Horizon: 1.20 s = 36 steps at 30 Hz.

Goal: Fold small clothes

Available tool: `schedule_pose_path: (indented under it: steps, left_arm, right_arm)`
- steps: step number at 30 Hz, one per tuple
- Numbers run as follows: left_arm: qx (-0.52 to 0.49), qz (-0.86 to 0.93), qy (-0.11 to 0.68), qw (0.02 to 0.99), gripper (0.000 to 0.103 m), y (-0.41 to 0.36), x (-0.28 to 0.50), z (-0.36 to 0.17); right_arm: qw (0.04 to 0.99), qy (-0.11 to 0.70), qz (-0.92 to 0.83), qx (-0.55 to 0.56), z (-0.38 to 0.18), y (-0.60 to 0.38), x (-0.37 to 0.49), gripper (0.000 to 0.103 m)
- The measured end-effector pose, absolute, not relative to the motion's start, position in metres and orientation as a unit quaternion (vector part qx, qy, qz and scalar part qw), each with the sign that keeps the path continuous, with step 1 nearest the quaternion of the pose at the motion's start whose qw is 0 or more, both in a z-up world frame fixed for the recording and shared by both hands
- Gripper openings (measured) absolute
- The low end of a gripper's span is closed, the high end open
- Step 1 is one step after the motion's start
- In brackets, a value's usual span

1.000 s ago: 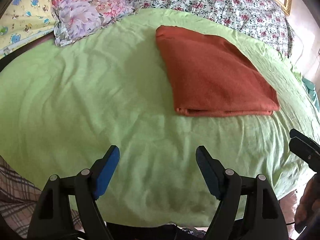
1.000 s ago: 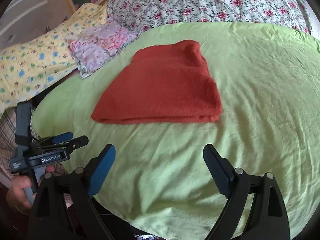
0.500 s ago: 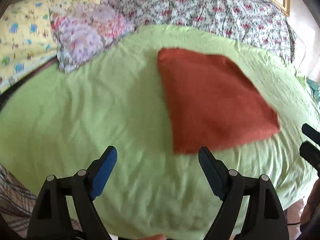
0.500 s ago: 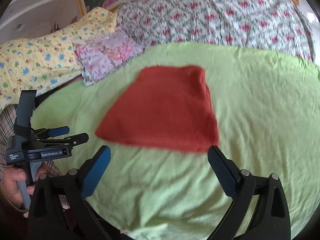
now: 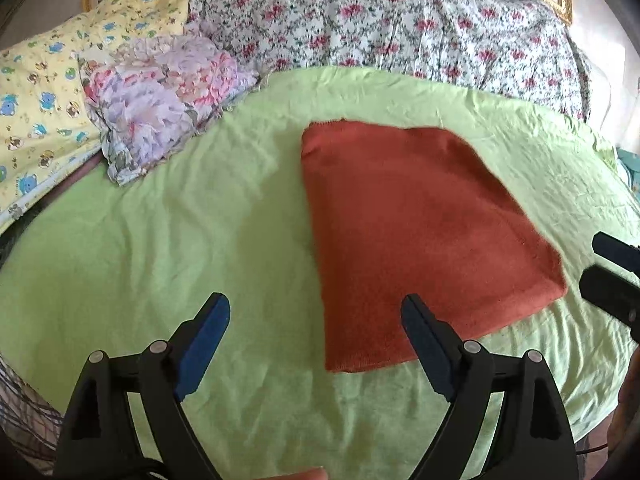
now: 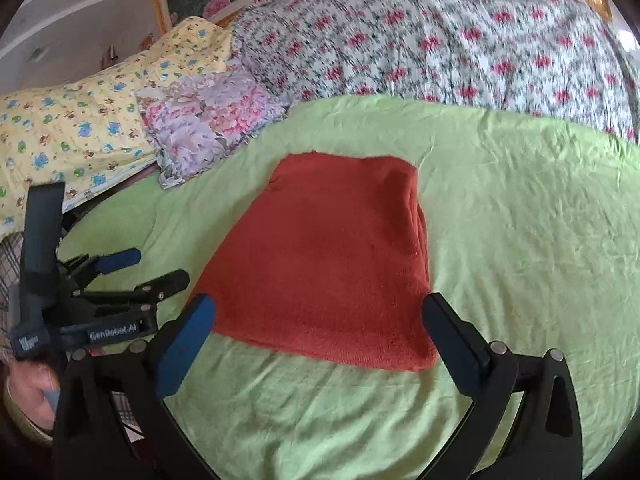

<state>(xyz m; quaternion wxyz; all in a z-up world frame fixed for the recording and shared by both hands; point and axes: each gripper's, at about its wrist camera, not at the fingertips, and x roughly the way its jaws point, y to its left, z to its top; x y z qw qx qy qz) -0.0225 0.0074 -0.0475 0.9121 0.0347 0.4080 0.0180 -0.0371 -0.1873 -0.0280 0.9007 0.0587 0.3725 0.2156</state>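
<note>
In the left wrist view, the left gripper [image 5: 316, 316], its jaws just widened and empty, is seen above the green sheet [image 5: 160, 240]; the folded rust cloth [image 5: 416, 232] lies ahead.

In the right wrist view, the right gripper [image 6: 320, 316] is spread fully, nothing held. The cloth is judged soft, light, best pinched at an edge.

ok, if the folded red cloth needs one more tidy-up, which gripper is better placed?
Probably right. The right gripper is open with the folded red cloth centred between its fingers; the left gripper is open too but mostly over the green sheet.
</note>
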Motion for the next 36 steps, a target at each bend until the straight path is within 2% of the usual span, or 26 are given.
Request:
schedule_pose_path:
  steps: [8, 13, 36]
  left_arm:
    - [0.029, 0.012, 0.411, 0.911, 0.088, 0.008, -0.004, -0.066]
    - [0.024, 0.017, 0.425, 0.905, 0.088, 0.010, 0.009, -0.072]
    - [0.008, 0.021, 0.427, 0.904, 0.089, 0.003, 0.026, -0.071]
  right_arm:
    - [0.891, 0.398, 0.207, 0.076, -0.050, -0.190, -0.010, 0.103]
    - [0.892, 0.400, 0.204, 0.050, -0.053, -0.182, 0.003, 0.103]
    - [0.889, 0.408, 0.204, 0.034, -0.060, -0.172, 0.036, 0.103]
